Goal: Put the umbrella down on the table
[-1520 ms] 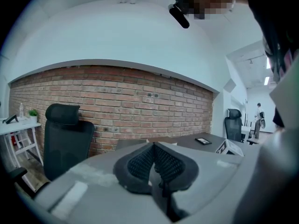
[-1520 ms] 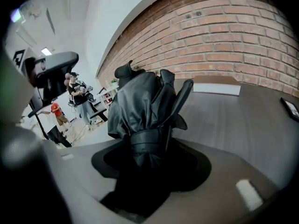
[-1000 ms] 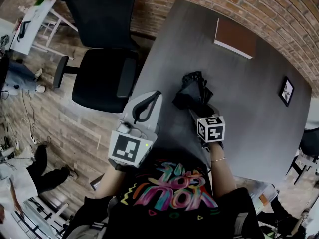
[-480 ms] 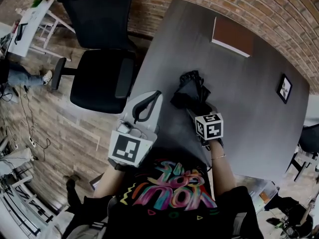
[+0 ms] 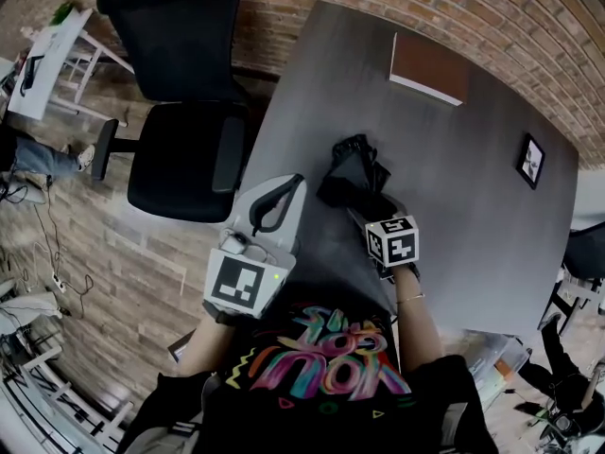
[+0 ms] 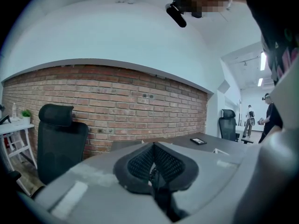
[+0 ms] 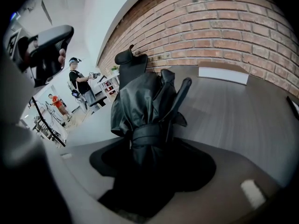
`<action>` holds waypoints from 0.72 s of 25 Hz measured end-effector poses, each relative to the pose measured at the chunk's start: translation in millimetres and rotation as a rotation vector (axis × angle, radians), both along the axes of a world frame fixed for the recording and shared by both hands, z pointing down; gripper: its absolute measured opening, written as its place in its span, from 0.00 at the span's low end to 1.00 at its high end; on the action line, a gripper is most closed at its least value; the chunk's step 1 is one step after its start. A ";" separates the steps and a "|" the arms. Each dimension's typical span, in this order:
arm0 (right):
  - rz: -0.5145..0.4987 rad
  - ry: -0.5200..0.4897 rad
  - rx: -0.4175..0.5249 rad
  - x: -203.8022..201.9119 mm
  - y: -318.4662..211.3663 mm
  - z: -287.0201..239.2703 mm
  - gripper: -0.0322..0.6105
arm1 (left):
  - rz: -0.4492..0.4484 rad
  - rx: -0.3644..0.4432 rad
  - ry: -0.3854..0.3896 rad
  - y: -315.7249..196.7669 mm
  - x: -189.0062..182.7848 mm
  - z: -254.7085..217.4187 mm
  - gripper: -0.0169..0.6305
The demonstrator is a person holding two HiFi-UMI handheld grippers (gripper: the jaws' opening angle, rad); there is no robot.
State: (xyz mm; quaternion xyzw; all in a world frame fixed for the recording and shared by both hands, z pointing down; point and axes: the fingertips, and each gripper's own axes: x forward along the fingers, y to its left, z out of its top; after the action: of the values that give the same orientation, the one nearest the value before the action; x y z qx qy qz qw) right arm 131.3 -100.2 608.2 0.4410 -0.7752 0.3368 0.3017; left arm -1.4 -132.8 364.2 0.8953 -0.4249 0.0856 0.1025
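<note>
The right gripper (image 5: 371, 218) has its fingers opening around the folded black umbrella (image 5: 357, 176). In the right gripper view the strapped bundle (image 7: 147, 111) sits between the 2 fingers, but they stand wide and look released, not pressing. The umbrella lies on the grey table (image 5: 473, 187), in the middle of its near half, and has not shifted over the last second. Neither hand has moved either, so only the grip has changed. I judge the put-down as good as done. What remains is to draw the right gripper back towards the person without dragging the fabric.

The left gripper (image 5: 274, 201) hangs over the table's near left edge with its 2 fingers clenched on nothing, as the left gripper view (image 6: 154, 164) shows.

The umbrella lies well in from every edge, so it is unlikely to slide off. The left edge is the closest to it, with a black office chair (image 5: 184, 159) just beyond. A brown book (image 5: 427, 69) lies far off by the brick wall (image 5: 529, 26). A small flat black thing (image 5: 531, 159) sits at the right edge. Both are well apart from the umbrella. Bare tabletop spreads to the right and on the near side, giving open room for the withdrawal.
</note>
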 end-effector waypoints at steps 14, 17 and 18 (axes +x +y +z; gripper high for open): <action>0.045 -0.042 0.186 18.0 7.9 -78.1 0.48 | 0.063 0.006 0.020 4.9 13.4 -1.0 0.03; 0.045 -0.048 0.273 20.9 3.3 -112.9 0.47 | 0.078 0.005 0.023 4.5 17.9 -2.4 0.03; 0.051 -0.048 0.312 22.7 1.2 -126.2 0.46 | 0.083 0.005 0.022 4.1 19.3 -2.8 0.03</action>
State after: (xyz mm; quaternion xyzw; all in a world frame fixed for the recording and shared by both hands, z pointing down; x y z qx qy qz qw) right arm 154.0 -99.0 482.0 0.4939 -0.8136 0.2306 0.2022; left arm 17.9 -128.7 361.4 0.9133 -0.3865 0.0788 0.1013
